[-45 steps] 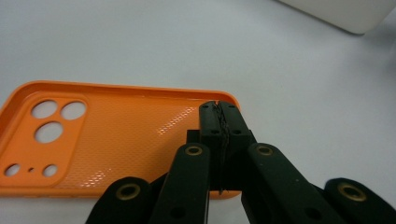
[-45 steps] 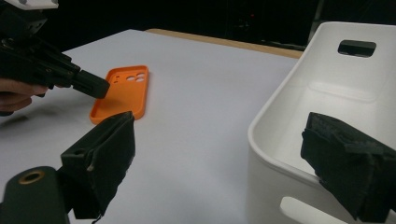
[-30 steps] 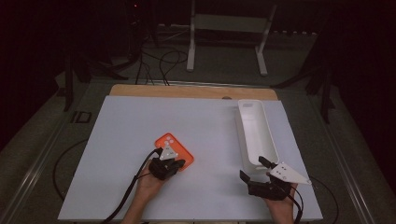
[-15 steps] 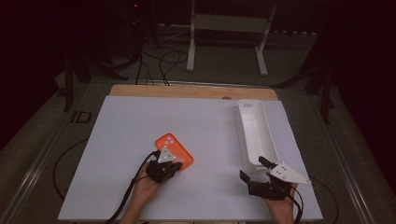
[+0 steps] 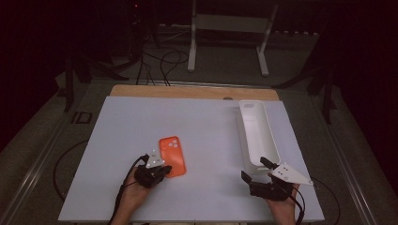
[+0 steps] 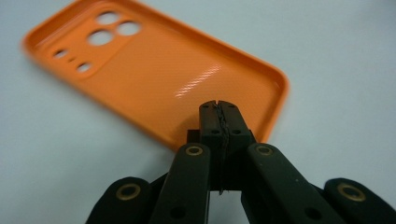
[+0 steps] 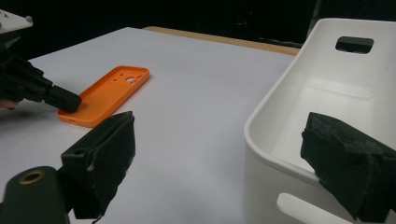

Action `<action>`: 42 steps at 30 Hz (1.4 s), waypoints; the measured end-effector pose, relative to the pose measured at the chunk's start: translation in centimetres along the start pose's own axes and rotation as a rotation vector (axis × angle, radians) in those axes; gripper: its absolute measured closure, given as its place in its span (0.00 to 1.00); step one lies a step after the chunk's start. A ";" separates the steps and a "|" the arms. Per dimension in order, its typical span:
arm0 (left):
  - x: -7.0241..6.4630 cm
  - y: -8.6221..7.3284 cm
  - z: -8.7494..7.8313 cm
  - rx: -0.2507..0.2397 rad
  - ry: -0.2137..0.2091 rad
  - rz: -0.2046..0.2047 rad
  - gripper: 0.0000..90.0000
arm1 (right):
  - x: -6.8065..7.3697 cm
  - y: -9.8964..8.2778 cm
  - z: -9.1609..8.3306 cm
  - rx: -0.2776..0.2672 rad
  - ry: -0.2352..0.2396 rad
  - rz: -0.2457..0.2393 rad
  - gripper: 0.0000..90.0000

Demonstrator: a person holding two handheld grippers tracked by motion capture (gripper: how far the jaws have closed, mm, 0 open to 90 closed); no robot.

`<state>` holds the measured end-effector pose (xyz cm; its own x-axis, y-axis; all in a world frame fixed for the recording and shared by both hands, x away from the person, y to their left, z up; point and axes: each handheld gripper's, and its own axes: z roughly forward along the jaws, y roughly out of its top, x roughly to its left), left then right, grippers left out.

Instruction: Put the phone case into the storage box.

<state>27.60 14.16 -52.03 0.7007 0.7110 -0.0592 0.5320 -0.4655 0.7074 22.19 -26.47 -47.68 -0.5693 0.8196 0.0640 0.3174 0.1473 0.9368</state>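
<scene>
An orange phone case [image 5: 172, 157] [image 6: 154, 79] [image 7: 105, 93] lies inner side up on the white table, its camera holes at the far end. My left gripper [image 5: 162, 169] [image 6: 218, 105] is shut, and its closed tips rest on the near end of the case with nothing between the pads. It also appears far left in the right gripper view [image 7: 65, 100]. My right gripper [image 5: 253, 169] [image 7: 219, 140] stands open at the near end of a long white bin [image 5: 248, 108] [image 7: 280, 84]. Its jaws straddle the bin's near corner without touching it.
The white table sheet [image 5: 141, 122] is bordered at the far side by a wooden strip [image 5: 187, 91]. Beyond it, on the dark floor, are cables [image 5: 164, 61] and the legs of a metal stand [image 5: 192, 47]. A cable trails from each gripper off the near edge.
The left hand has slid left and nearer along the table, and the case has turned from slanted to nearly straight. The right gripper has stayed put.
</scene>
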 end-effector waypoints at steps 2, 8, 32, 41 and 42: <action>0.7 -0.5 -0.5 -0.004 0.018 -0.016 1.00 | 0.0 0.0 0.0 0.001 -0.001 -0.001 0.11; 1.9 -1.0 -1.3 0.004 0.063 -0.033 1.00 | 0.0 0.0 0.0 -0.001 -0.003 0.000 0.11; 4.5 -1.2 -1.4 -0.061 0.169 -0.115 0.99 | -0.2 0.2 0.0 -0.016 0.000 -0.005 0.11; 3.8 -0.8 -4.7 -0.259 0.114 -0.085 0.69 | -0.3 0.9 0.2 -0.029 0.021 -0.016 0.11; 3.8 -0.8 -5.2 -0.284 0.101 -0.088 0.65 | -0.4 1.0 0.2 -0.036 0.025 -0.008 0.11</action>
<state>27.37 19.98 -49.16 0.5997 0.7972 -0.0692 0.4249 -0.2440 0.8717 22.90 -26.57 -46.83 -0.5904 0.8045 0.0642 0.2857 0.1340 0.9489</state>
